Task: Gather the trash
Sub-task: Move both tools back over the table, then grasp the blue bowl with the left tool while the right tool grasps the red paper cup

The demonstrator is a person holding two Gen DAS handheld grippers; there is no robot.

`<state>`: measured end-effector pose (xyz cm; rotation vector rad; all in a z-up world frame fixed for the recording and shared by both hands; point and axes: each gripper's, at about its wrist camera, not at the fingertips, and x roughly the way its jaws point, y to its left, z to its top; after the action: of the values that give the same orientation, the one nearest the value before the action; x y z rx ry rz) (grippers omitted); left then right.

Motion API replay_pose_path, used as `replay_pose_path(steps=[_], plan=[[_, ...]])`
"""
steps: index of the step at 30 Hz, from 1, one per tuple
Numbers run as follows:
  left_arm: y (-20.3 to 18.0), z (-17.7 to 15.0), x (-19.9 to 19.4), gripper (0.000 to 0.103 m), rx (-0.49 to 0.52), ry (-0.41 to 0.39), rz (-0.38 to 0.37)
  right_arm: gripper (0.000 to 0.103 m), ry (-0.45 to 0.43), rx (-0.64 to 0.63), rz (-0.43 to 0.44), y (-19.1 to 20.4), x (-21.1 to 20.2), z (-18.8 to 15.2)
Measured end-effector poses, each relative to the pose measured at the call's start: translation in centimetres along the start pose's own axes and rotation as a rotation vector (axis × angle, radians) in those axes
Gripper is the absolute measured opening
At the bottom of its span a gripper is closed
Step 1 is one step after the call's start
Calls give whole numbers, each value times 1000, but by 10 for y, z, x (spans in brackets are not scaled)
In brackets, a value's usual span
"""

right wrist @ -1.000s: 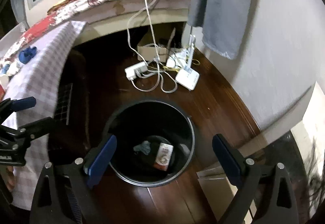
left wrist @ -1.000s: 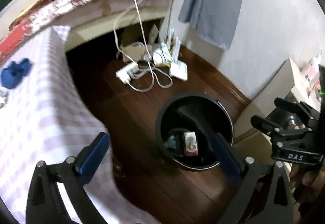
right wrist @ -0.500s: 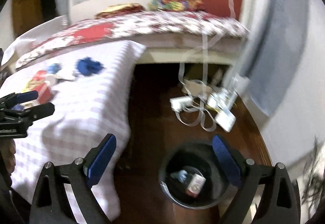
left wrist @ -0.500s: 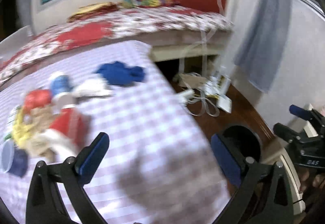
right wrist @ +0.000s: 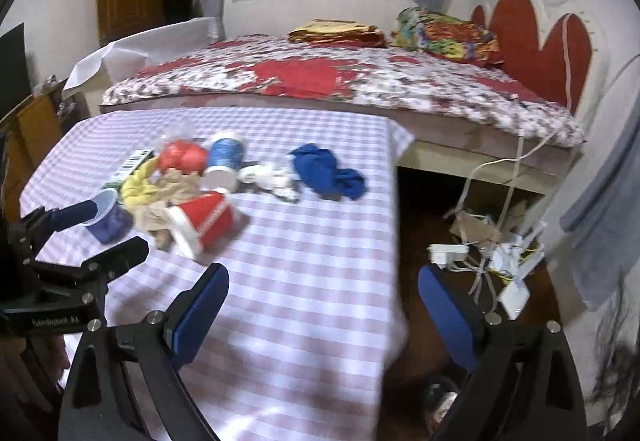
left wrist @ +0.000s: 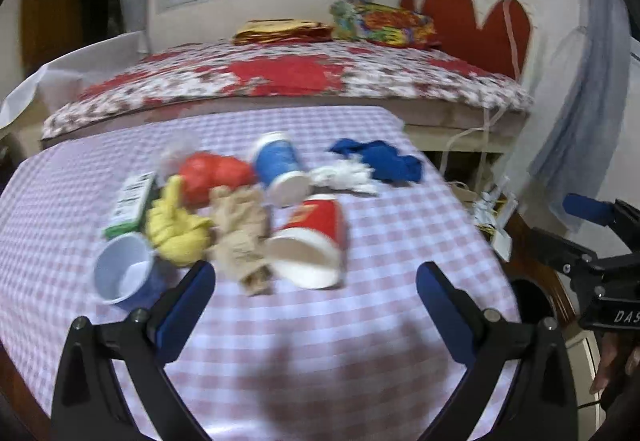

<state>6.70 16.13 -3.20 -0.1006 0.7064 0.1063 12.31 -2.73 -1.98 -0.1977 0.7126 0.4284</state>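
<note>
1. Trash pile: red cup [left wrist: 316, 241] on its side, blue cup [left wrist: 278, 169], small blue-and-white cup [left wrist: 122, 275], yellow wad [left wrist: 176, 231], tan crumpled paper [left wrist: 240, 237], red wrapper [left wrist: 214, 171], green-white carton [left wrist: 130, 203], white tissue [left wrist: 344, 177], blue cloth [left wrist: 384, 161]; clustered mid-surface toward the left edge of the checked tablecloth [left wrist: 360, 353].
2. Left gripper [left wrist: 316, 305]: released, jaws spread wide, nothing between, low near the front edge, facing the red cup.
3. Right gripper [right wrist: 324, 317]: released, empty, over the right edge.
4. Suggested: take the red cup first, nearest and clear; close across its wall, not its open mouth.
5. Bin [right wrist: 440, 401]: on the floor beyond the right edge, mostly cut off; contents unreadable. Motion blur; carton print illegible.
</note>
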Motion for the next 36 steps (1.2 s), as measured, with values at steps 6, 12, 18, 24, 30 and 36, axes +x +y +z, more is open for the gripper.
replay_pose_path(steps=[6,12,18,24,30,36], plan=[[61,-18,-1,101,-91,18,122,97,15,-18,40,42,16,8],[117,-34,11,101,-183,49,259,97,66,7,59,71,45,17],[143,-44,22,101,-242,57,308,97,103,25,70,91,74,26],[161,-40,41,101,-302,80,289,97,139,78,69,104,107,34],[159,-32,52,101,-293,98,284,97,171,85,54,114,138,41],[159,-30,66,101,-300,126,288,97,225,109,55,116,174,41]])
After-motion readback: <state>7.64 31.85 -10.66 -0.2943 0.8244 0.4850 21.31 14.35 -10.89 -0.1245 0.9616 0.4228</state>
